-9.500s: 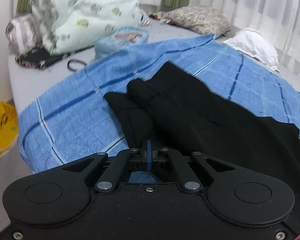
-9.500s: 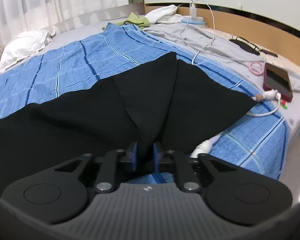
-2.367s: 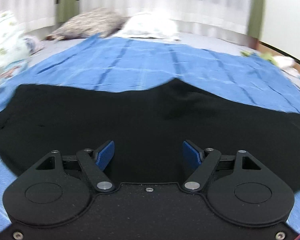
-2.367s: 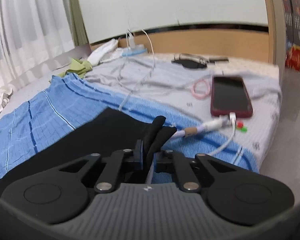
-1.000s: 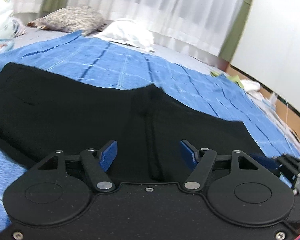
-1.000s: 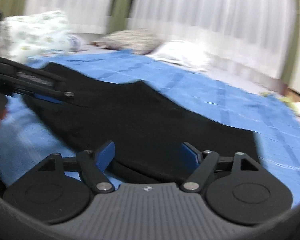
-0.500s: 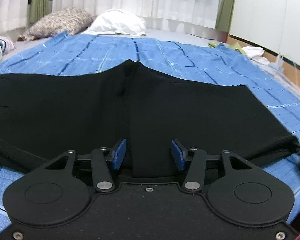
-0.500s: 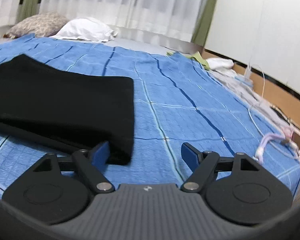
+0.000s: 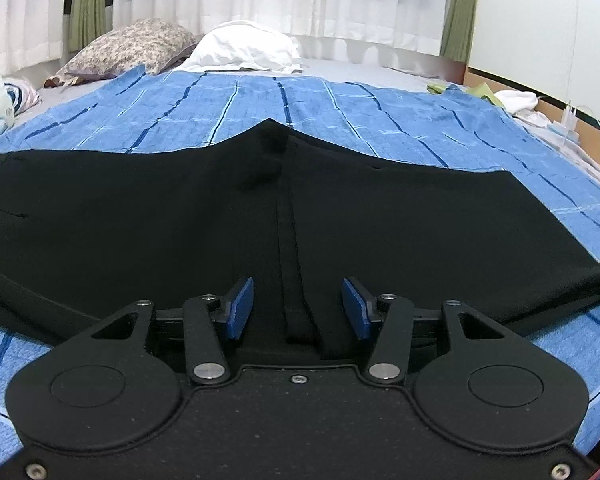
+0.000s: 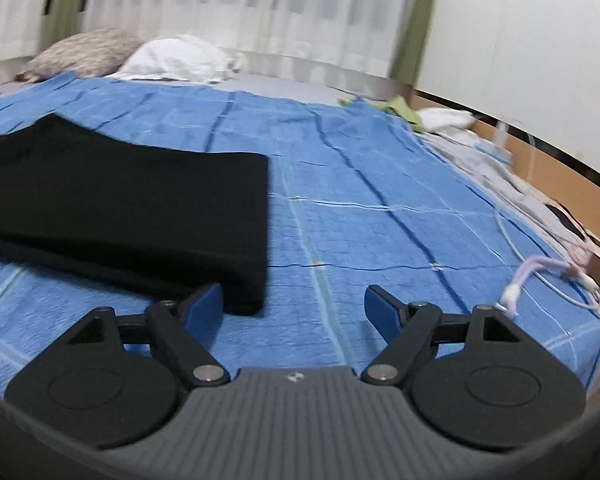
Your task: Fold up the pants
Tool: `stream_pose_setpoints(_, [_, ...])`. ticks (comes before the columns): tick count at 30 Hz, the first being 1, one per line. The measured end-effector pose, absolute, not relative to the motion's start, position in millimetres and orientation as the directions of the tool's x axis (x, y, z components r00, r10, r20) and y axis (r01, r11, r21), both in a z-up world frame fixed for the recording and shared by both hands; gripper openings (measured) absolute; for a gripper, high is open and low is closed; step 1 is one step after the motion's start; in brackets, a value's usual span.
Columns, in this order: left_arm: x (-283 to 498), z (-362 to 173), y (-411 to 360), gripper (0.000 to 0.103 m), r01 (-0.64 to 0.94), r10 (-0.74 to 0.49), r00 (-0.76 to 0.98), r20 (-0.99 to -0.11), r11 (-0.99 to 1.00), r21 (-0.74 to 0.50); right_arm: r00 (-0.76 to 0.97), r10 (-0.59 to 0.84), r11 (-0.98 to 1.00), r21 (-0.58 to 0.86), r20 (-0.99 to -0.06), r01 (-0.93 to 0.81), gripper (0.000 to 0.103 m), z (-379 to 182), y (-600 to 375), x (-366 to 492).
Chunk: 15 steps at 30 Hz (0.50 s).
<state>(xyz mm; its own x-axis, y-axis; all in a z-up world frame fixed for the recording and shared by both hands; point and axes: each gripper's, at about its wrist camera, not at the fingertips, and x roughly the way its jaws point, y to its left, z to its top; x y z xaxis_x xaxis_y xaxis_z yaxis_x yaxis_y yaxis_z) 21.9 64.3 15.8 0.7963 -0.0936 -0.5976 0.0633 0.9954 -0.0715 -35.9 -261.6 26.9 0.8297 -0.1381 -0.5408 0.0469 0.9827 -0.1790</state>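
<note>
The black pants lie flat across the blue checked blanket, folded along their length. My left gripper hovers at the middle of their near edge. A raised seam fold runs between its blue pads, which stand apart from the cloth. In the right wrist view the pants' right end stops short of mid-frame. My right gripper is open wide at that end's near corner, and its left finger is beside the corner, with bare blanket between the fingers.
A patterned pillow and a white pillow lie at the far side under the curtains. White charging cables, a green cloth and a wooden headboard are at the right.
My left gripper's jaws have narrowed and it has moved in over the seam at the pants' near edge. My right gripper swung right to the pants' end and stays open.
</note>
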Motion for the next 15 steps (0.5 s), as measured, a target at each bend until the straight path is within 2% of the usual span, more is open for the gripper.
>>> stream_pose_setpoints(1, [22.4, 17.9, 66.2, 0.047, 0.057, -0.092, 0.795, -0.599, 0.995, -0.078, 0.834, -0.108, 0.986, -0.168, -0.541, 0.019, 0.086, 29.1, -259.5, -38.2])
stream_pose_setpoints(5, [16.2, 26.7, 71.3, 0.025, 0.046, -0.086, 0.807, -0.585, 0.995, -0.084, 0.864, 0.044, 0.991, -0.085, -0.502, -0.1, 0.086, 43.6, -245.9, -48.0])
stream_pose_setpoints(8, [11.7, 33.5, 74.6, 0.025, 0.058, -0.114, 0.819, -0.562, 0.992, -0.116, 0.874, 0.093, 0.993, -0.02, -0.478, -0.117, 0.086, 51.5, -238.1, -39.1])
stream_pose_setpoints(9, [10.4, 35.9, 74.7, 0.025, 0.07, -0.131, 0.824, -0.551, 0.989, -0.131, 0.876, 0.098, 0.994, 0.0, -0.472, -0.111, 0.084, 51.8, -234.5, -32.5])
stream_pose_setpoints(11, [8.3, 39.0, 71.5, 0.025, 0.102, -0.167, 0.83, -0.533, 0.984, -0.149, 0.873, 0.097, 0.995, 0.03, -0.477, -0.094, 0.072, 49.4, -225.8, -16.0])
stream_pose_setpoints(13, [8.9, 38.8, 64.7, 0.025, 0.129, -0.184, 0.825, -0.535, 0.982, -0.139, 0.854, 0.106, 0.994, 0.052, -0.509, -0.093, 0.057, 41.7, -214.6, -1.6])
stream_pose_setpoints(15, [10.1, 34.9, 59.1, 0.025, 0.145, -0.19, 0.815, -0.547, 0.982, -0.125, 0.83, 0.125, 0.992, 0.061, -0.543, -0.109, 0.052, 32.1, -198.8, 10.2])
